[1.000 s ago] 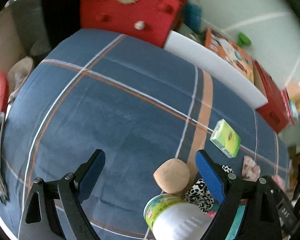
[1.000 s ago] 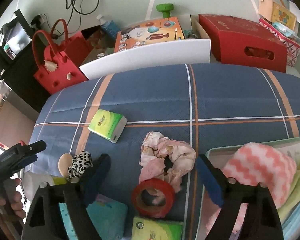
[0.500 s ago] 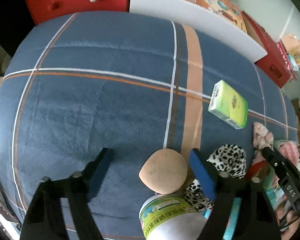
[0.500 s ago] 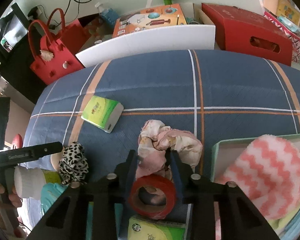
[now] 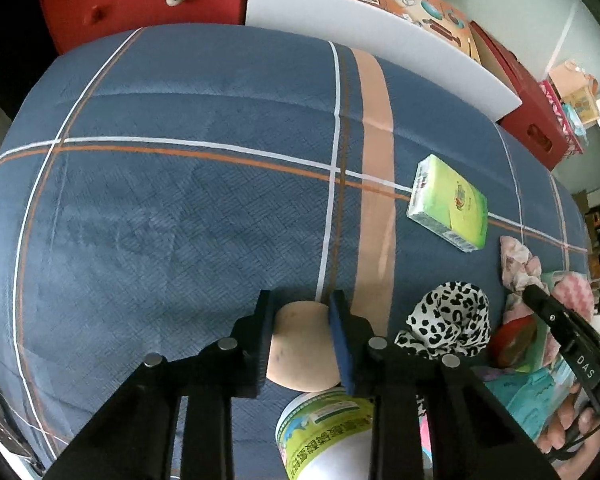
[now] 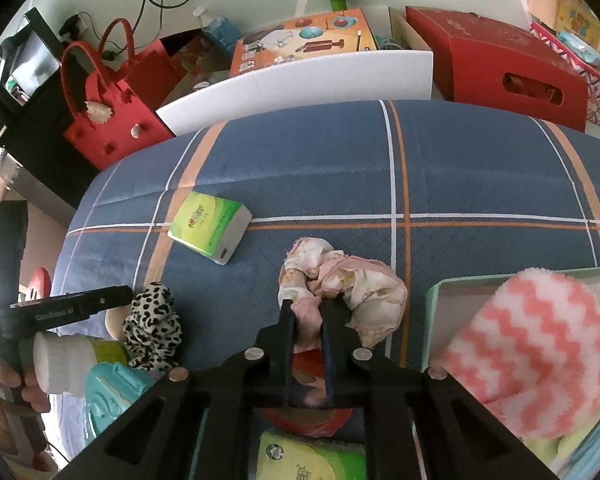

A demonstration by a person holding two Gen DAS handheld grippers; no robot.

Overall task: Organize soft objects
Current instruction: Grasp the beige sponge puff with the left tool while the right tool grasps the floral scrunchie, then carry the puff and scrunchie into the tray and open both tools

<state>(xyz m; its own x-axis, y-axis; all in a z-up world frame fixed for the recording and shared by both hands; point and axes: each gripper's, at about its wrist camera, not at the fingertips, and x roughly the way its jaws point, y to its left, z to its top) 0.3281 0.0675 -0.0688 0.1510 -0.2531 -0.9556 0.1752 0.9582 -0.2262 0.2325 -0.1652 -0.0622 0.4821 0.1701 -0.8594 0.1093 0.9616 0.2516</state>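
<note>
Both grips made, nothing lifted yet; my left gripper (image 5: 300,320) has just been closing and its pads now pinch the tan makeup sponge (image 5: 300,352) on the blue plaid cloth (image 5: 180,220); my right gripper (image 6: 307,322) has likewise just narrowed onto a fold of the pink scrunchie (image 6: 340,284). Already in the green bin (image 6: 434,300): the pink zigzag towel (image 6: 540,344). Still loose, by my reading: leopard scrunchie (image 5: 448,320), tissue pack (image 5: 448,204); most sorting remains.
</note>
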